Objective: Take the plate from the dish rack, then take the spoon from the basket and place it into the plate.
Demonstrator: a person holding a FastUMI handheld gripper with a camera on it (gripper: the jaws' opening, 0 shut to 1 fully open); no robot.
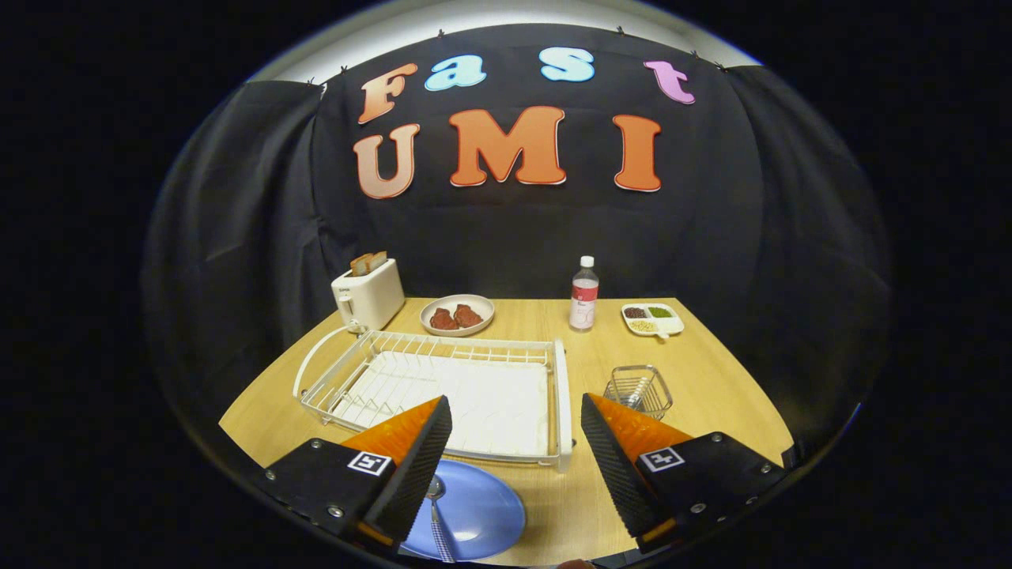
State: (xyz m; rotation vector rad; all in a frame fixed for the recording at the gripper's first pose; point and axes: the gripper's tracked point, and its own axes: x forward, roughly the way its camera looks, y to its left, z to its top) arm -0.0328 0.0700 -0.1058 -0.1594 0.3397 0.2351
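Wide-open and empty, the claw [515, 458] hangs over the table [711, 379]; under its left finger the spoon [436, 506] lies in the plate [474, 514], before the rack [443, 387]. Task looks done; next, withdraw

The gripper [516, 450] hangs with its two fingers spread wide apart and nothing between them. Each finger [411, 466] is an orange wedge faced with a black ribbed pad on its inner side, set on a black base bearing a square marker. The pads face each other across the gap, tips pointing forward.
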